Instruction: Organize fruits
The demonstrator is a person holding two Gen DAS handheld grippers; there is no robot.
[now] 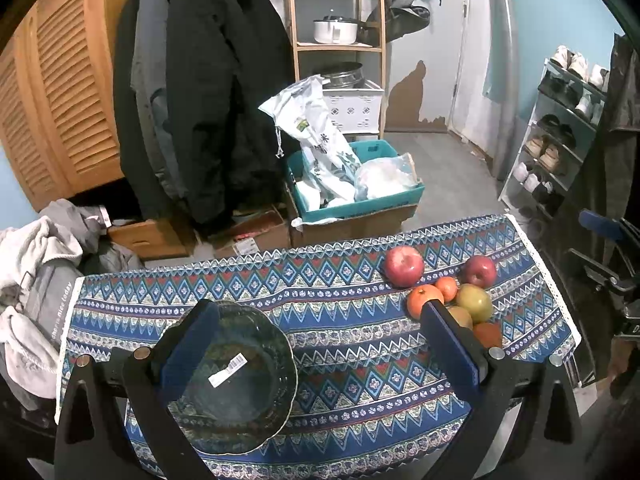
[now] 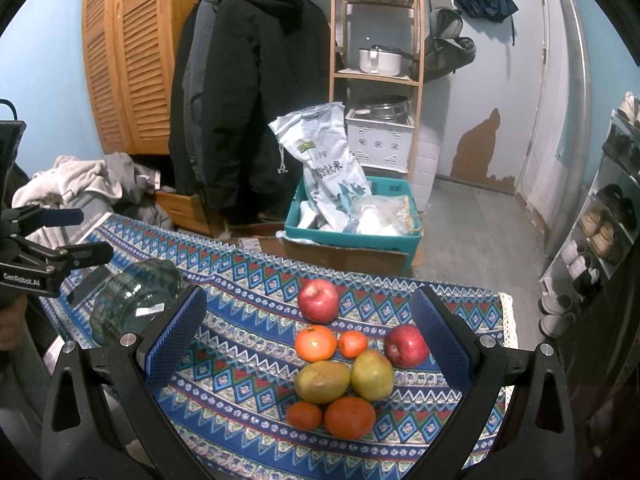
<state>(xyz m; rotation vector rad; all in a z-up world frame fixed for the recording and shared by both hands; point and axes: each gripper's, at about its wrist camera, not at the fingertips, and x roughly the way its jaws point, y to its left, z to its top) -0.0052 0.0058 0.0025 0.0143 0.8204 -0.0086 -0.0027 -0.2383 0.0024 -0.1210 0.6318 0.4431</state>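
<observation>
My right gripper (image 2: pixel 308 332) hangs wide open above the fruit pile (image 2: pixel 344 364) near the table's right edge; I should lower squarely onto one orange (image 2: pixel 315 343) (left gripper (image 1: pixel 320 344) also agape).

Two red apples (image 2: pixel 319 301), four oranges (image 2: pixel 315 343) and two green-yellow mangoes (image 2: pixel 322 381) cluster near the table's (image 2: pixel 256 292) right edge; the empty glass bowl (image 2: pixel 134 304) sits near its left edge.
</observation>
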